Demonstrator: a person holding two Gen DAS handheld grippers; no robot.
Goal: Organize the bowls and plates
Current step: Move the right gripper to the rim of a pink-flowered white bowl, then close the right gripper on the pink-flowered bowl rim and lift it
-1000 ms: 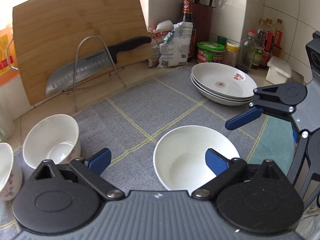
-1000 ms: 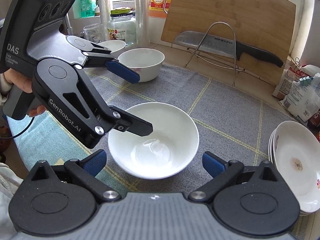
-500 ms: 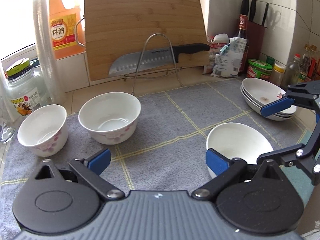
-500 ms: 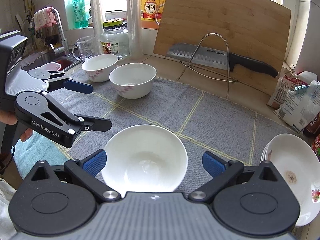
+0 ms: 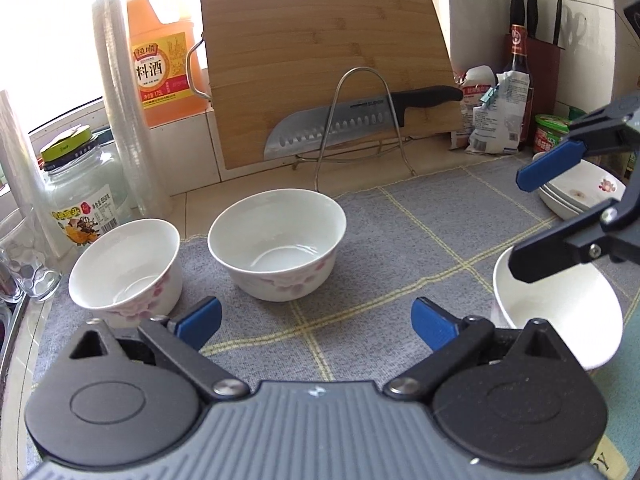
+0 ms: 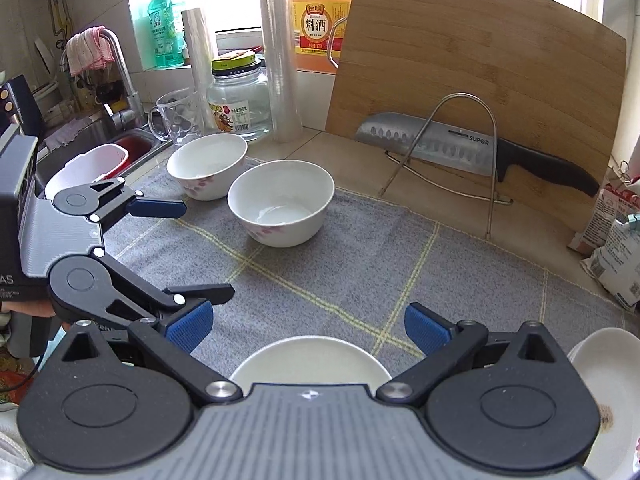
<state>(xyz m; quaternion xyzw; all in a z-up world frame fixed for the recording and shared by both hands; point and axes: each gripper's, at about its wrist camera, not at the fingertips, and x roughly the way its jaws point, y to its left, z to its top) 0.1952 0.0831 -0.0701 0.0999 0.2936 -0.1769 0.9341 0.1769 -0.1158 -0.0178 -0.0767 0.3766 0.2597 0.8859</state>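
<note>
Two white bowls with pink flowers stand on the grey mat: one in the middle (image 5: 276, 240) (image 6: 282, 202) and a smaller one to its left (image 5: 126, 266) (image 6: 208, 164). A plain white bowl (image 5: 560, 312) (image 6: 310, 360) sits near the front right. A stack of white plates (image 5: 580, 194) (image 6: 608, 380) lies at the far right. My left gripper (image 5: 316, 322) (image 6: 180, 248) is open and empty, facing the middle flowered bowl. My right gripper (image 6: 306, 326) (image 5: 532, 220) is open and empty, just above the plain bowl.
A bamboo cutting board (image 5: 324, 64) leans on the back wall, with a knife (image 5: 360, 120) on a wire rack before it. A cooking wine jug (image 5: 160, 64), glass jar (image 5: 76, 192), cup sleeve and glass mug stand back left. A sink (image 6: 120, 148) lies left. Bottles and bags crowd the back right.
My left gripper has swung left, away from the plain bowl, and now faces the flowered bowls. My right gripper has pulled back, so the plain bowl sits under its base.
</note>
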